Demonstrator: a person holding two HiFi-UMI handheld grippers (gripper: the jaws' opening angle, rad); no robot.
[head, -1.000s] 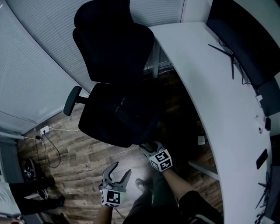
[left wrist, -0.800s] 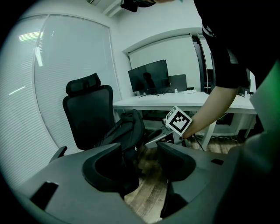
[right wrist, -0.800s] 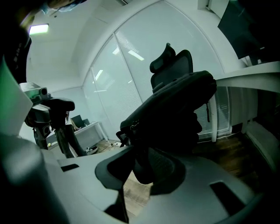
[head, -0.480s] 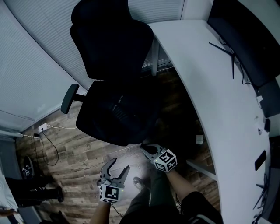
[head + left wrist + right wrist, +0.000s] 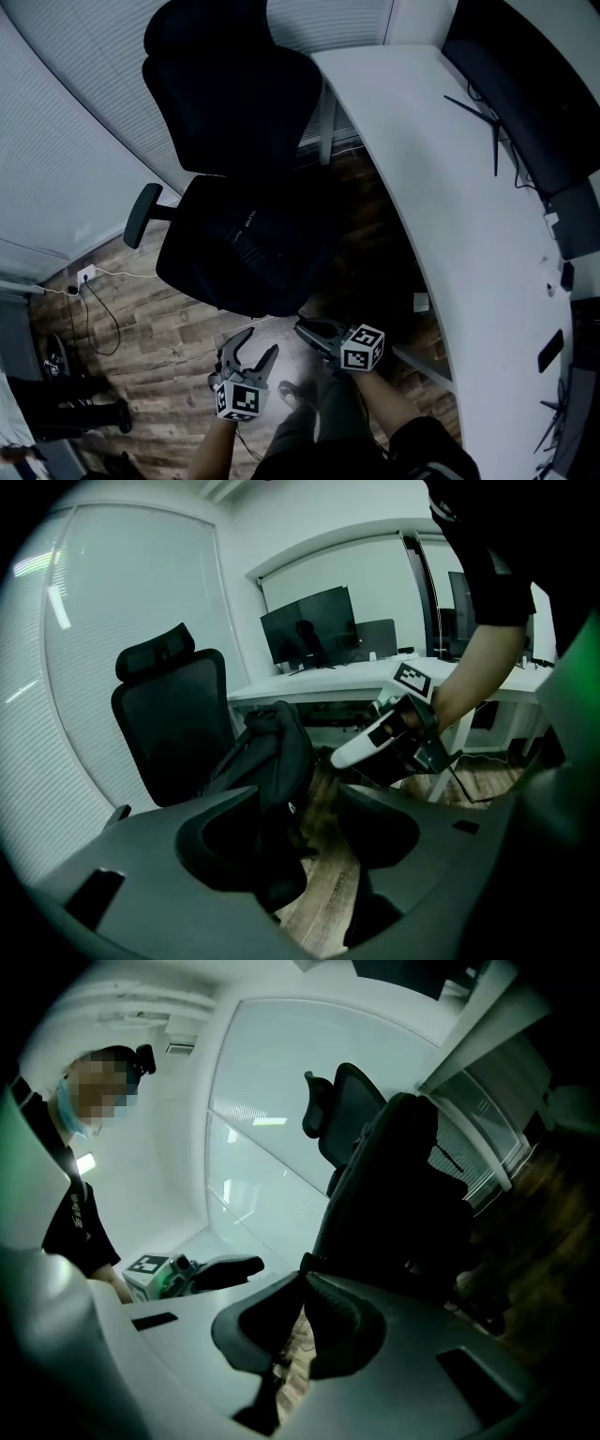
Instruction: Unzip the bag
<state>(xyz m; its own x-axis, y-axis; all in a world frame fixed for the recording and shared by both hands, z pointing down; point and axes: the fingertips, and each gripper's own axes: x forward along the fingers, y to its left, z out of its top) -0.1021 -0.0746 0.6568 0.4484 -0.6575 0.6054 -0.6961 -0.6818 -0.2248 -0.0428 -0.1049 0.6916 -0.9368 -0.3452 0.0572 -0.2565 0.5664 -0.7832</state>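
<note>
Head view: black backpack (image 5: 246, 234) lies on the office chair (image 5: 234, 103). Right claw (image 5: 301, 326), closed, sits at its near edge. Left claw (image 5: 258, 343) gapes open nearby.

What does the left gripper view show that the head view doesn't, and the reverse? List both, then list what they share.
Only the left gripper view: the black bag standing out plainly on the chair seat, and a monitor seen screen-on.
Only the head view: the socket with its white cable on the floor, and the left tool seen from above with its marker cube.
Both: the office chair, the white desk, the wood floor and the right tool near the seat's front edge.
</note>
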